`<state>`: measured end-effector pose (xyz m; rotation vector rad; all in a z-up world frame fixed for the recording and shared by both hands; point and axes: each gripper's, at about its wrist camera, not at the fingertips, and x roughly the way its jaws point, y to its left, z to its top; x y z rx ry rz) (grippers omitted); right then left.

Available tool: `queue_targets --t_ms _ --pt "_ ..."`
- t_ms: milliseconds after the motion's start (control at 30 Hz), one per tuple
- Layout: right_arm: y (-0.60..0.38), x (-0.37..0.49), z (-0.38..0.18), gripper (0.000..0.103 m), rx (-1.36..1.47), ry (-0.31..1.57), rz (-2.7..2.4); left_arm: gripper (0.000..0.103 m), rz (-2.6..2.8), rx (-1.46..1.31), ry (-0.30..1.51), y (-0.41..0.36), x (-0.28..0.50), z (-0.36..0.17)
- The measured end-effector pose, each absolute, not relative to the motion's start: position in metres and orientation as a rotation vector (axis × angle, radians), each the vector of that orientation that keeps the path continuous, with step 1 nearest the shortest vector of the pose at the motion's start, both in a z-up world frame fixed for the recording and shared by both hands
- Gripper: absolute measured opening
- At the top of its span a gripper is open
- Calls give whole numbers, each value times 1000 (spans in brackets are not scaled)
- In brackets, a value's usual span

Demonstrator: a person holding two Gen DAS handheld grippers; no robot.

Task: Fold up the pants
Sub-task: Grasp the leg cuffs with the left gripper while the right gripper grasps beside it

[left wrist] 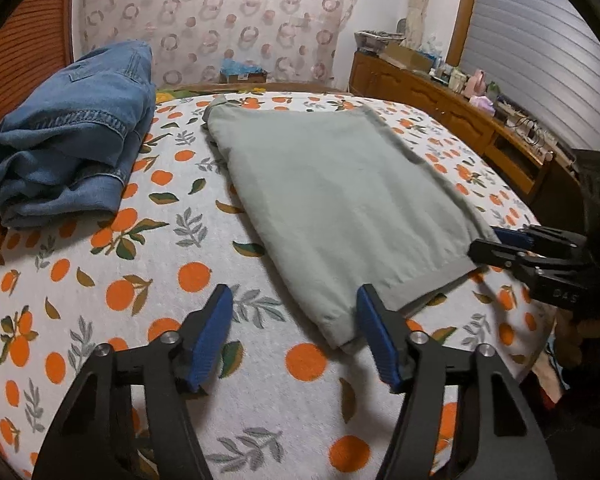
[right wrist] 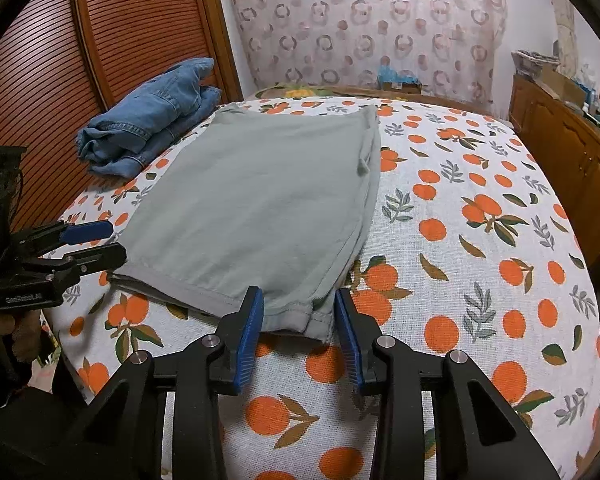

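Observation:
Grey-green pants (left wrist: 340,192) lie folded flat on the orange-print bed cover (left wrist: 140,280), hems toward me. My left gripper (left wrist: 294,300) is open at the near left hem corner; the cloth's corner lies just inside its right finger (left wrist: 376,332) with no pad pressing on it. In the right wrist view the same pants (right wrist: 260,200) reach to my right gripper (right wrist: 298,300), whose blue pads straddle the near right hem corner, which lies flat and unpinched. Each view shows the other gripper from the side: the right gripper (left wrist: 484,242) and the left gripper (right wrist: 118,240).
Folded blue jeans (left wrist: 68,136) (right wrist: 152,120) sit at the far left of the bed. A slatted wooden panel (right wrist: 40,80) stands to the left. A cluttered wooden dresser (left wrist: 440,100) runs along the right. A hand (right wrist: 16,332) holds the left gripper.

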<state>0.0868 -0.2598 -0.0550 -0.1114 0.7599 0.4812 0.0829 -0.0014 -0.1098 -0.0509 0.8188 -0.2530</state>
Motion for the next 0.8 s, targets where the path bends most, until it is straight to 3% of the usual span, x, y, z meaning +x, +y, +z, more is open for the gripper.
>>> queue_targets --t_ms 133,500,667,800 --pt "-260 86 -56 37 -113 753 480 49 -292 -69 827 -5 78 -110" --pt "-259 83 -56 37 -105 742 476 47 -316 -81 836 -15 76 -112" --pt "-259 83 -56 37 -104 743 476 32 -332 -74 832 -19 75 -112" --pt "-260 83 -56 37 -104 743 476 26 -336 -69 826 -21 74 -112"
